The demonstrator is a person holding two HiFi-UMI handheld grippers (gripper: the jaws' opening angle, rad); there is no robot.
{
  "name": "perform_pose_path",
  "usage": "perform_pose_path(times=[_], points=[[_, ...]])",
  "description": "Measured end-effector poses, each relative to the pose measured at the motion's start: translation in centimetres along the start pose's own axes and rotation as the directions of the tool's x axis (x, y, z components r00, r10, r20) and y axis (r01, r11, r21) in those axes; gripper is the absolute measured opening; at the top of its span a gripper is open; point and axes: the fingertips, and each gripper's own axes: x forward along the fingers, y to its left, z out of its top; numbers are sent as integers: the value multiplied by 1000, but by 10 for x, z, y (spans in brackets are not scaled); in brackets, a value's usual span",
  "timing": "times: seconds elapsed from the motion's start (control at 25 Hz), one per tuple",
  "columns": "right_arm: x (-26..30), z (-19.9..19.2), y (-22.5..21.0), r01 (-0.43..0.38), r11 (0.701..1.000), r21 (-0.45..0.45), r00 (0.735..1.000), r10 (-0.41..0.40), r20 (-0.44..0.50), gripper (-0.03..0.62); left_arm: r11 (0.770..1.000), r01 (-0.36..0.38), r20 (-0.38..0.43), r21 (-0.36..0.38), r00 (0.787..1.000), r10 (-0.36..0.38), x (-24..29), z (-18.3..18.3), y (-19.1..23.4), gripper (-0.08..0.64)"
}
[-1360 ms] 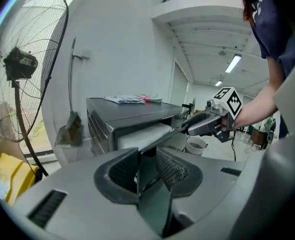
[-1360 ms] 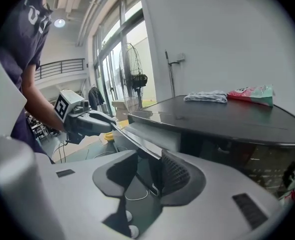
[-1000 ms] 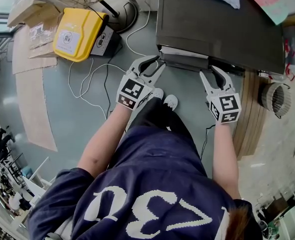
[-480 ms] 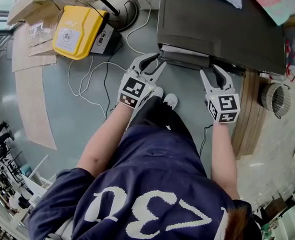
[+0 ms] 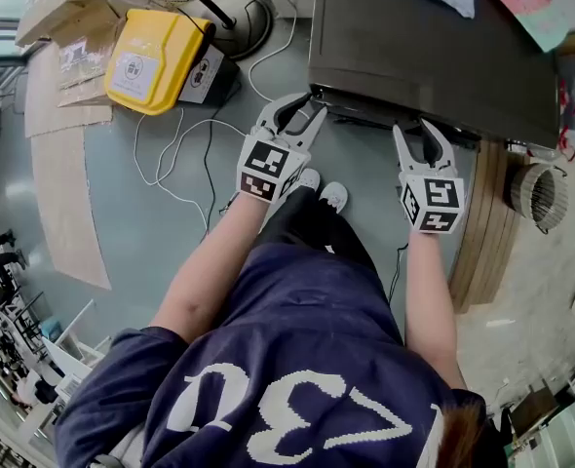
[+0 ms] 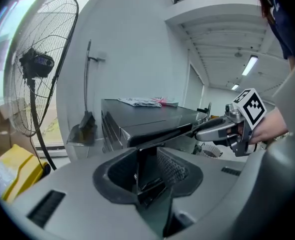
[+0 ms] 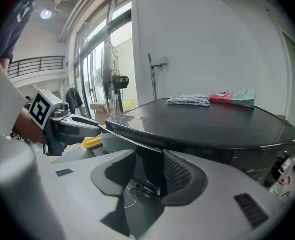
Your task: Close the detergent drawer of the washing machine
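At twelve o'clock before us, the detergent drawer (image 5: 361, 113) now sits further into the washing machine (image 5: 434, 47), almost closed, as we push its front with the left gripper (image 5: 312, 107) and right gripper (image 5: 411, 128), jaws apart, clamping nothing.

Washing machine (image 5: 434, 57): dark grey, flat-topped cabinet occupying the upper right of frame. Detergent drawer (image 5: 364, 113): narrow dark strip along the cabinet's near edge, upper centre, level, projecting only slightly.
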Motion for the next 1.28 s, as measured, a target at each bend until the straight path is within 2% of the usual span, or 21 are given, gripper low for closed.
perform_pose_path(times=[0.2,0.32,0.4,0.48,0.68,0.8,1.28], points=[[-8,-3,0,17,1000,-18,1000,-17,6,187,1000,-21,-9,11,1000,22,-4,-1,2,121],[-18,2,-7,50,999,-12,998,-50,37,153,998,-53,-10,46,999,53,-8,0,2,102],[-25,7,-11,76,997,-13,995,-75,60,101,995,-83,-5,50,997,83,-13,0,4,70],[-30,10,-12,83,996,-17,994,-81,73,17,994,-97,5,41,995,96,-18,1,4,26],[-23,0,-4,50,999,3,998,-50,34,17,995,-76,-12,65,997,77,-13,2,-5,20],[-16,-4,-1,56,998,7,998,-56,13,17,994,-92,-37,67,995,94,-8,-5,-2,20],[-7,1,-6,85,996,9,996,-86,12,15,992,-116,-31,39,993,117,-2,-2,4,20]])
